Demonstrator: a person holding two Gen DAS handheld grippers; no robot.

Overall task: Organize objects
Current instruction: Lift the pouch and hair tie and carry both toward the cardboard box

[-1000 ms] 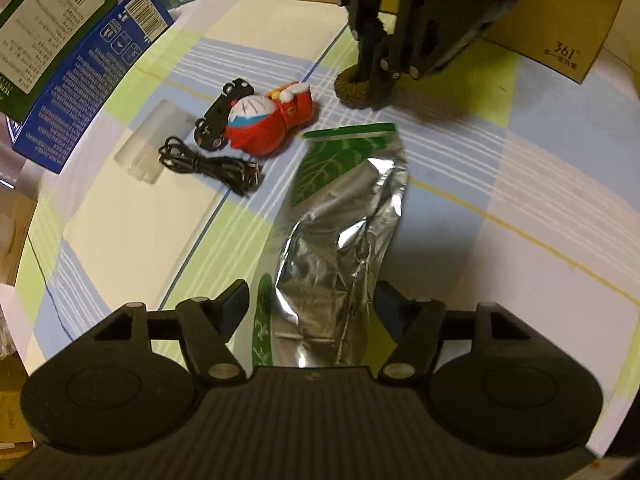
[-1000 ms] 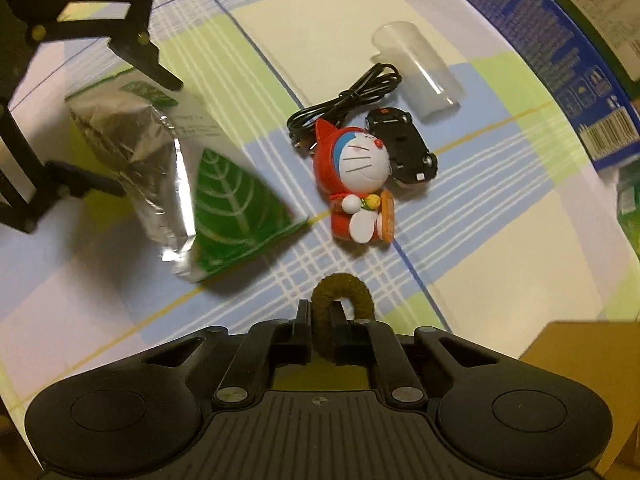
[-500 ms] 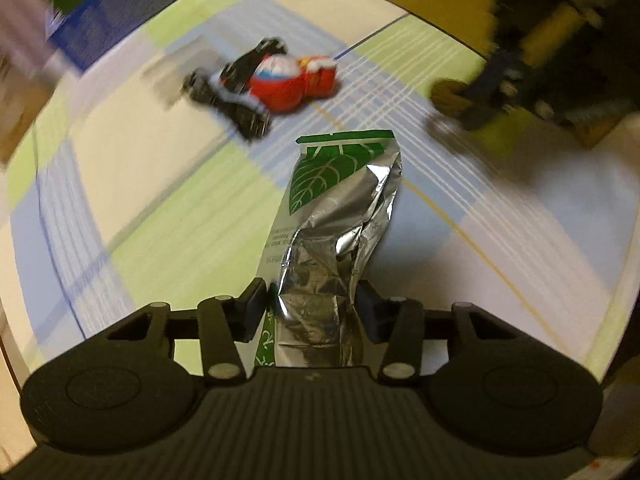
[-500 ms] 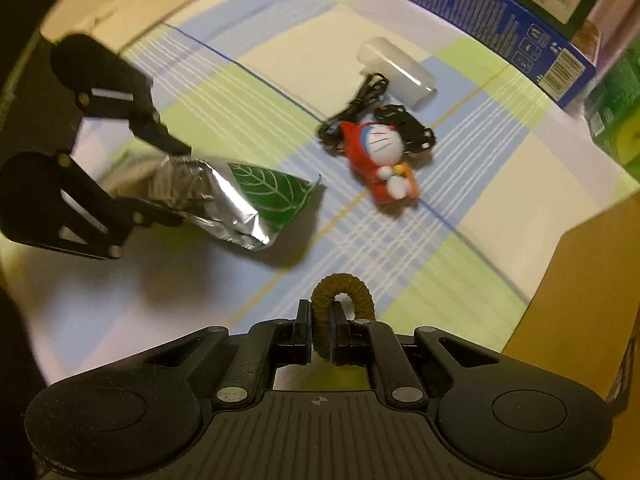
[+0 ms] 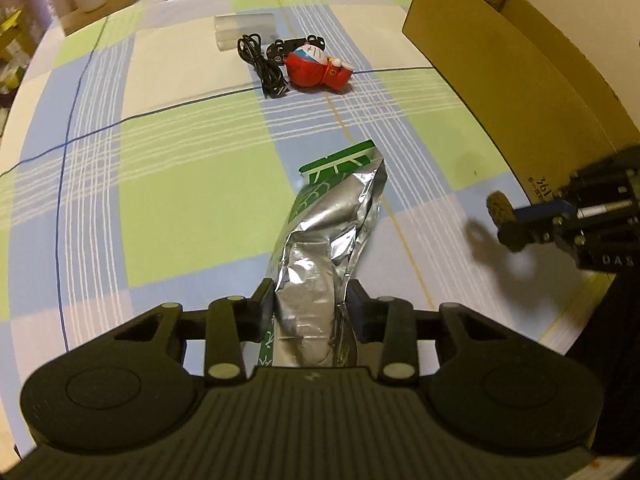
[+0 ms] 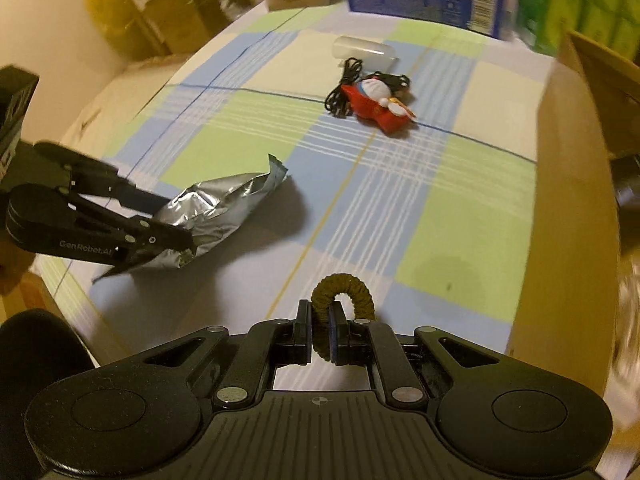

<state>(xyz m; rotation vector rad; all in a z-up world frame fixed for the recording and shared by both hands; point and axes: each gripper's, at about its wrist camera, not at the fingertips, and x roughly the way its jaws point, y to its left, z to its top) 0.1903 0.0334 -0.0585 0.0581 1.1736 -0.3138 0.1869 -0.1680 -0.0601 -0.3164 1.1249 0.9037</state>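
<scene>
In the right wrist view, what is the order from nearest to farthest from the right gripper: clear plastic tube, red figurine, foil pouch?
Measured from the right gripper:
1. Foil pouch, ahead to the left, held by the left gripper.
2. Red figurine, farther ahead, slightly right.
3. Clear plastic tube, behind the figurine, near the blue box.

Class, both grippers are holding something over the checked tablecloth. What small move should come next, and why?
Probably carry the right gripper, shut on the brown hair tie, a little further right and over the wall of the cardboard box beside it. The left gripper holds the foil pouch farther from the box, so the hair tie likely goes first.
</scene>
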